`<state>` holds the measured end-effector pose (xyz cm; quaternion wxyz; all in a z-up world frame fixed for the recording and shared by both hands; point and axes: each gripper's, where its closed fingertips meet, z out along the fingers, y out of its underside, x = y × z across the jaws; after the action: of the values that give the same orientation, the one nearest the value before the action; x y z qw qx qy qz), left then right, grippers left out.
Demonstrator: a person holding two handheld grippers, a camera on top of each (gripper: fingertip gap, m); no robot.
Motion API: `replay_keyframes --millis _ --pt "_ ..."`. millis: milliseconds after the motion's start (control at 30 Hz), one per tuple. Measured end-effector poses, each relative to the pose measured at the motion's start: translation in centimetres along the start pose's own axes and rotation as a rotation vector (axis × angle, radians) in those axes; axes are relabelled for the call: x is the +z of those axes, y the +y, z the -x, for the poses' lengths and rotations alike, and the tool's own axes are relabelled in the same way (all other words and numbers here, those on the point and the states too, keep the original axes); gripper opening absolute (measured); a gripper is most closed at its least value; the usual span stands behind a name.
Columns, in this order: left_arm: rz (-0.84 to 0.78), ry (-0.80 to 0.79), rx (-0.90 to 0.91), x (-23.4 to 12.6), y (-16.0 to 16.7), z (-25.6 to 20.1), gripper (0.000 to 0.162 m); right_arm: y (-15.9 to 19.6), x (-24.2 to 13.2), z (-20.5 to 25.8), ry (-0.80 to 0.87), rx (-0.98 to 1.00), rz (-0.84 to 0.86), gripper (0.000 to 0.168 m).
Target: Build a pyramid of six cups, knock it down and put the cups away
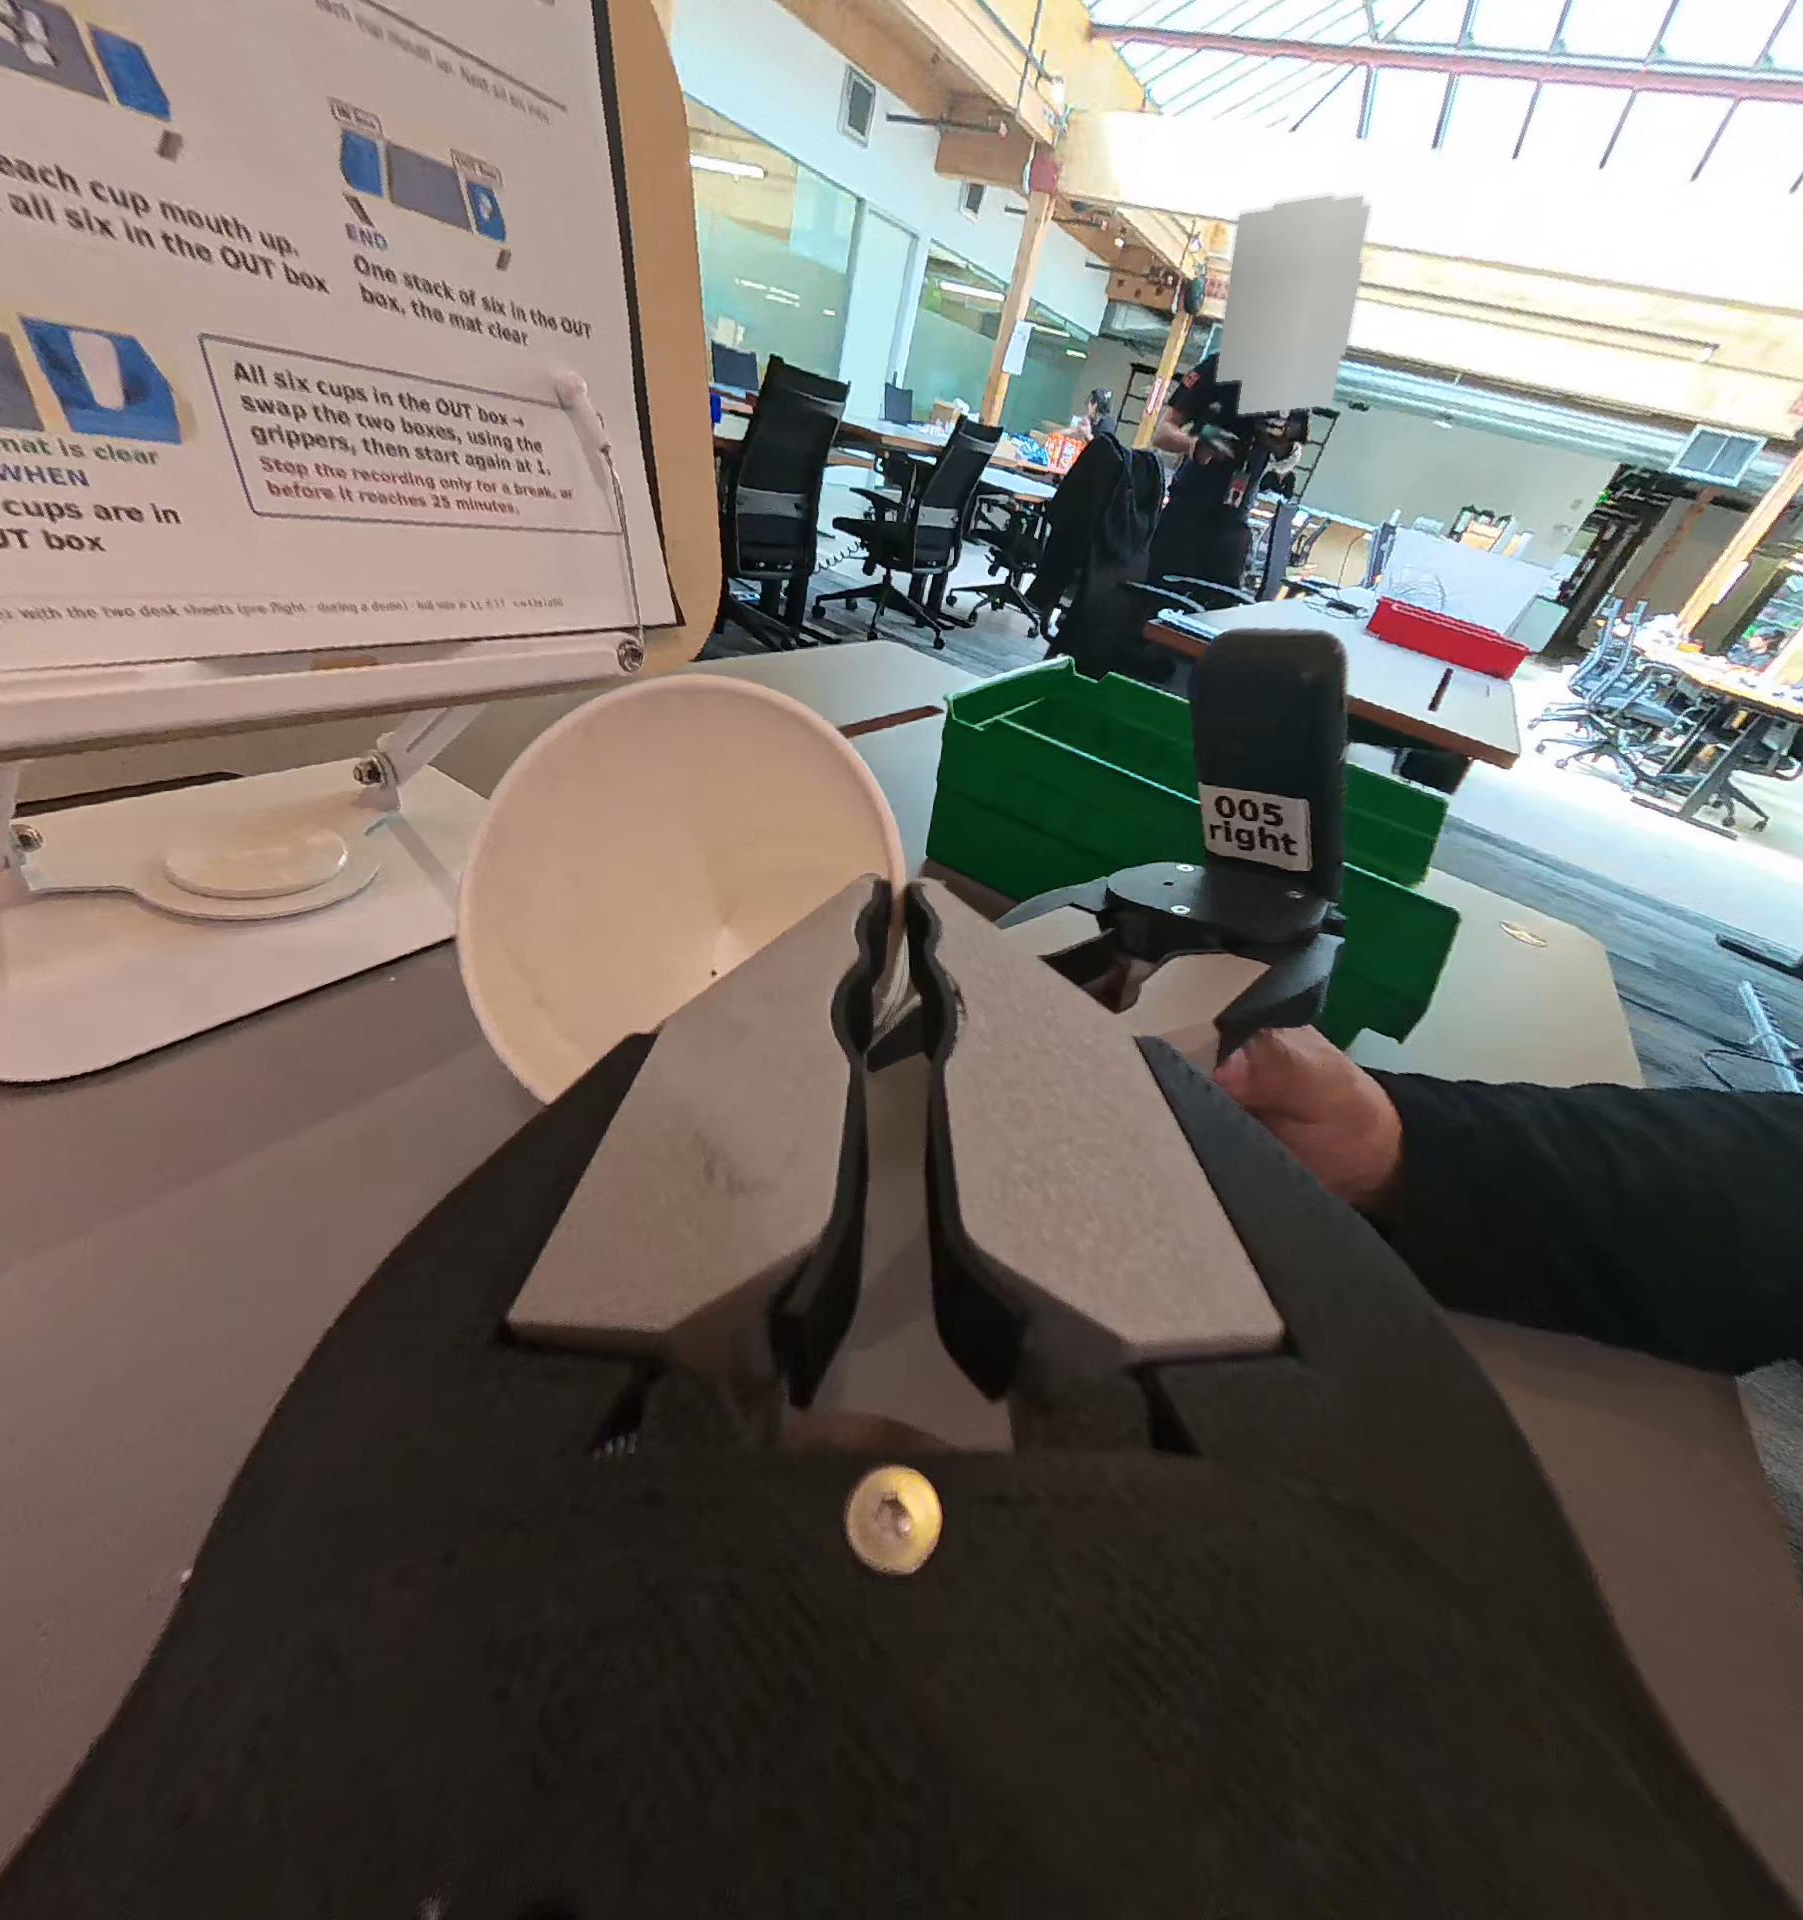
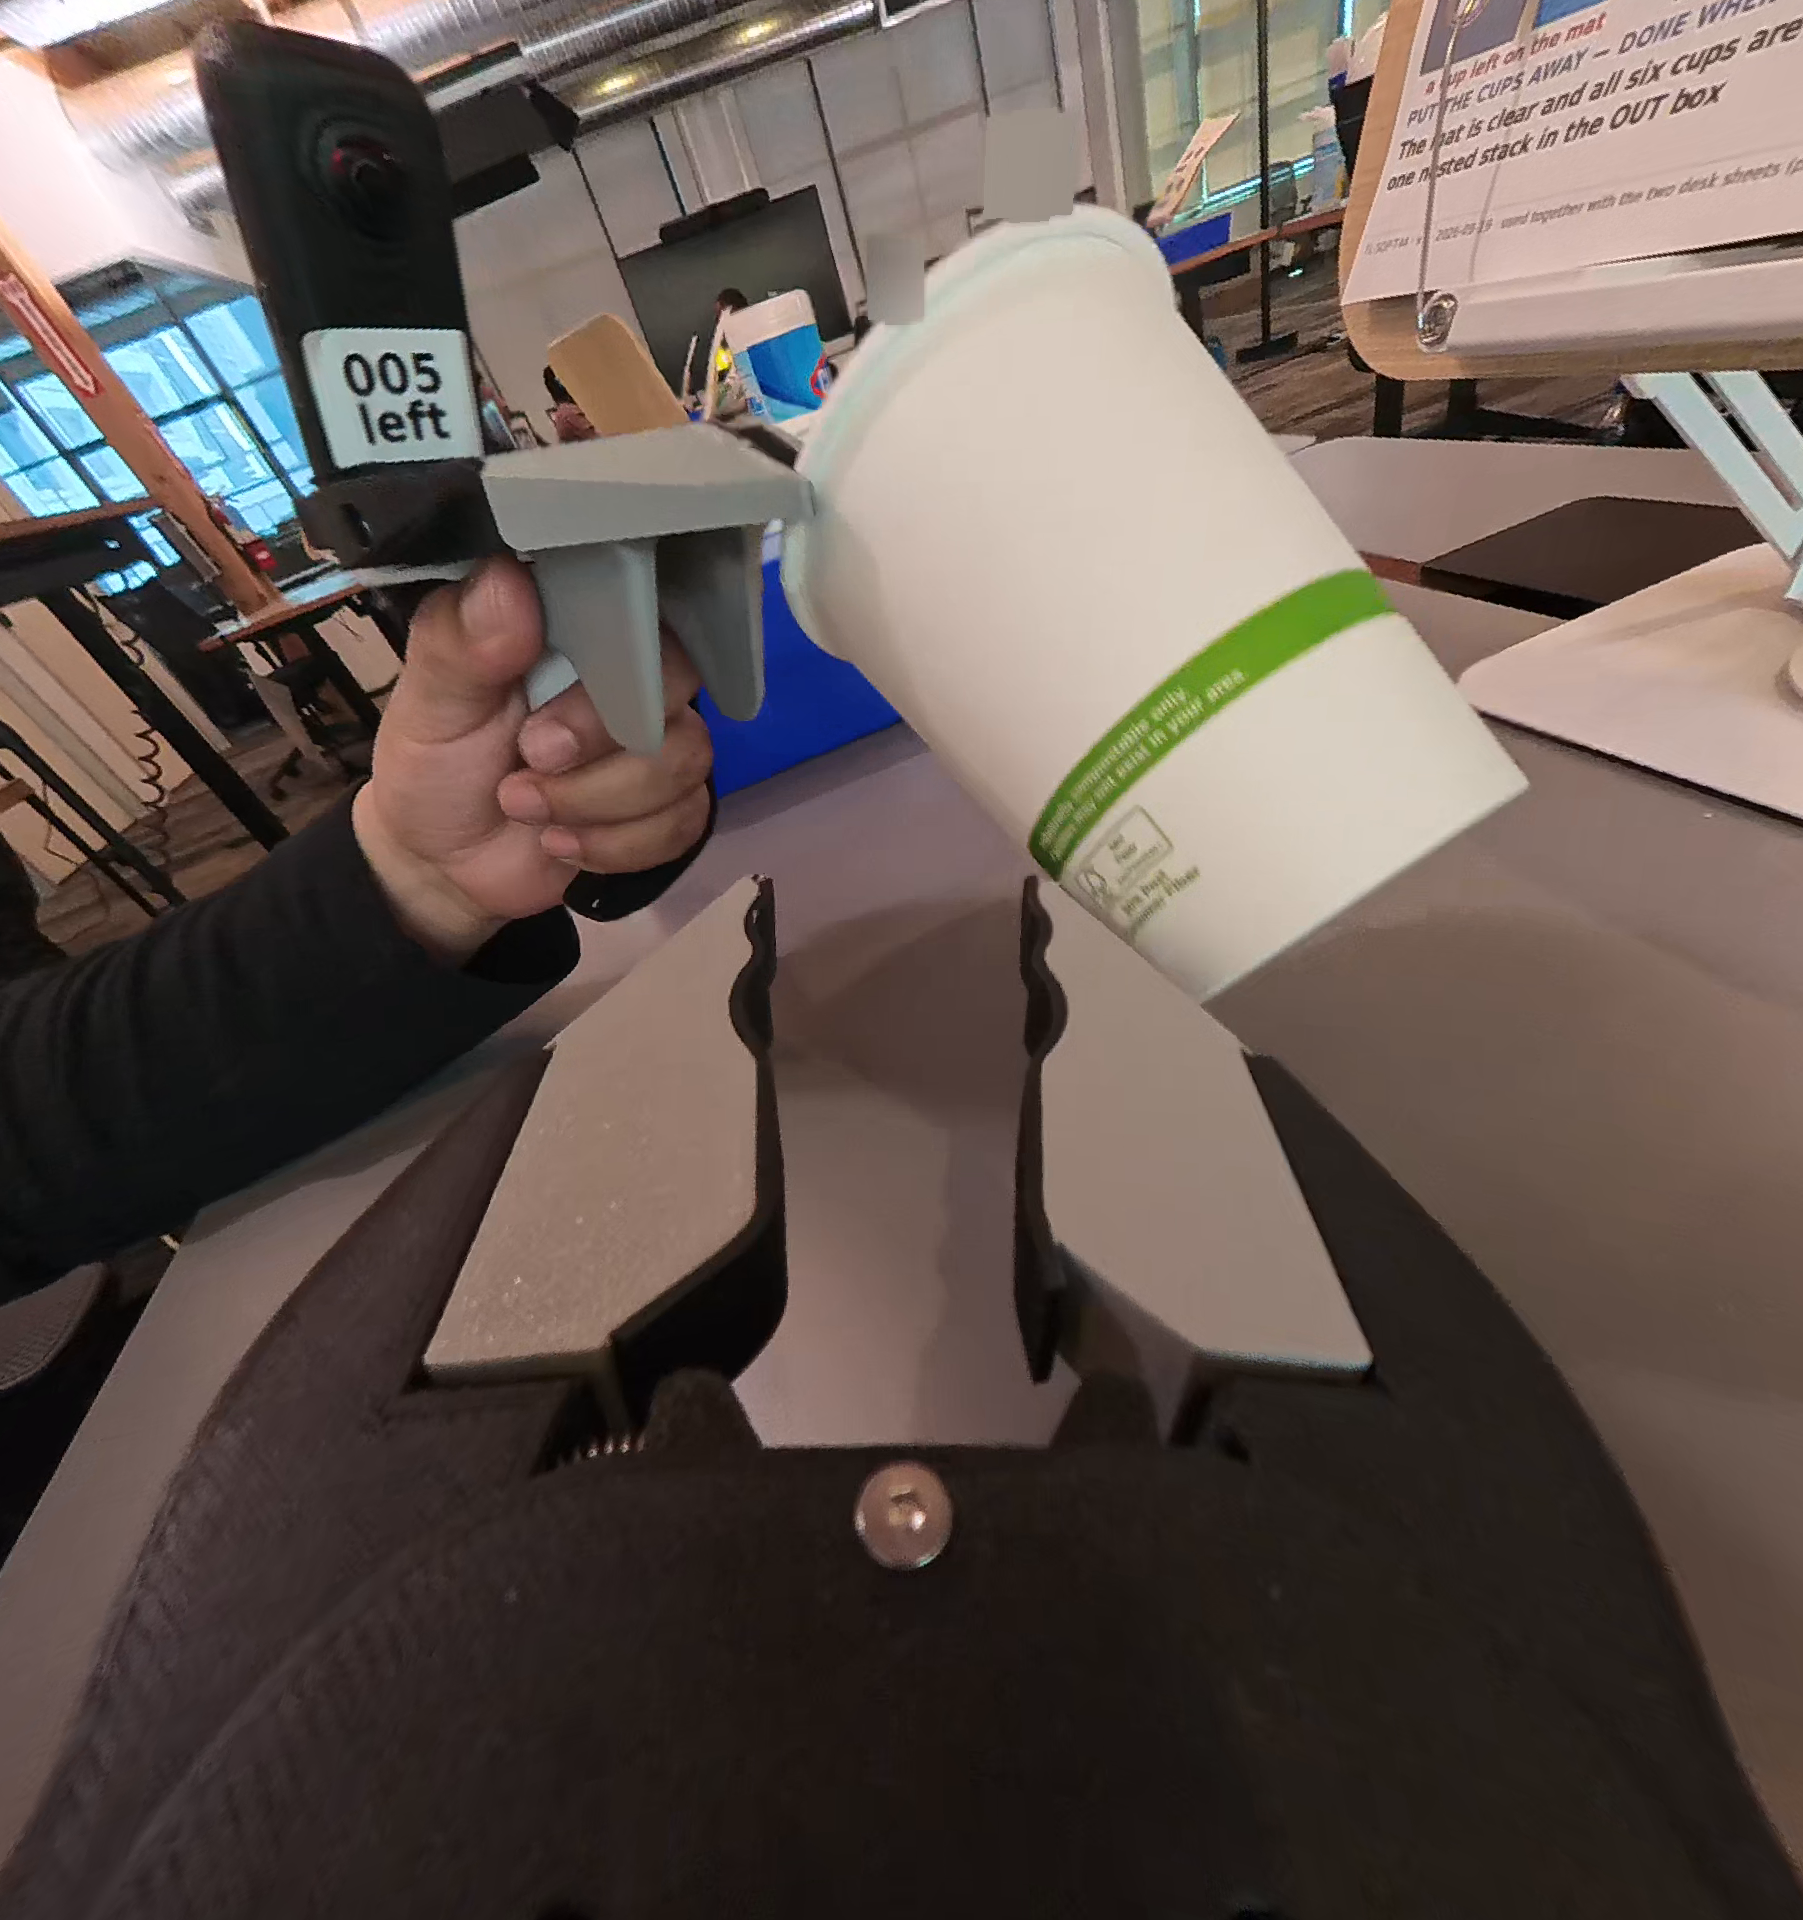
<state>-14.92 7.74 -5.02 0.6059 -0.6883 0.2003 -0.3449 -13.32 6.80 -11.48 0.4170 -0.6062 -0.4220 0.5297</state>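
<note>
My left gripper [image 1: 899, 904] is shut on the rim of a white paper cup [image 1: 658, 862], whose open mouth faces the camera. In the right wrist view the same cup [image 2: 1115, 582] shows a green band and hangs tilted in the air, base down to the right, held at its rim by the left gripper [image 2: 798, 499]. My right gripper [image 2: 897, 914] is open and empty, its fingertips just below and left of the cup's base. It also shows in the left wrist view [image 1: 1167, 935], to the right of the cup. No other cups are in view.
A grey mat [image 2: 1499, 1195] covers the desk. A white stand [image 1: 201, 883] with an instruction sheet [image 1: 284, 312] is at the back left. Green bins [image 1: 1084, 769] sit behind, a blue box [image 2: 793, 686] at the left. Office chairs and people are far off. Some 7 centimetres of space lies between my two pairs of fingers.
</note>
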Motion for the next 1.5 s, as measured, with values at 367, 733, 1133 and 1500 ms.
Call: replay_keyframes --millis 367,733,1133,1500 --pt "-0.066 0.003 -0.030 -1.1 -1.1 0.6 0.001 -0.5 -1.0 -2.7 0.079 0.144 -0.048 0.055" --pt "-0.076 0.044 -0.040 -1.2 -1.3 -0.1 0.001 -0.3 -0.7 -1.4 -0.011 0.126 -0.018 0.043" --pt "-0.095 0.050 -0.133 -2.2 -1.6 1.3 0.000 -1.9 -2.2 -1.7 0.071 -0.007 -0.075 0.003" --pt "0.164 -0.066 -0.265 -1.2 4.0 4.8 0.003 -3.6 -3.7 -2.6 0.170 -0.056 -0.127 0.000"
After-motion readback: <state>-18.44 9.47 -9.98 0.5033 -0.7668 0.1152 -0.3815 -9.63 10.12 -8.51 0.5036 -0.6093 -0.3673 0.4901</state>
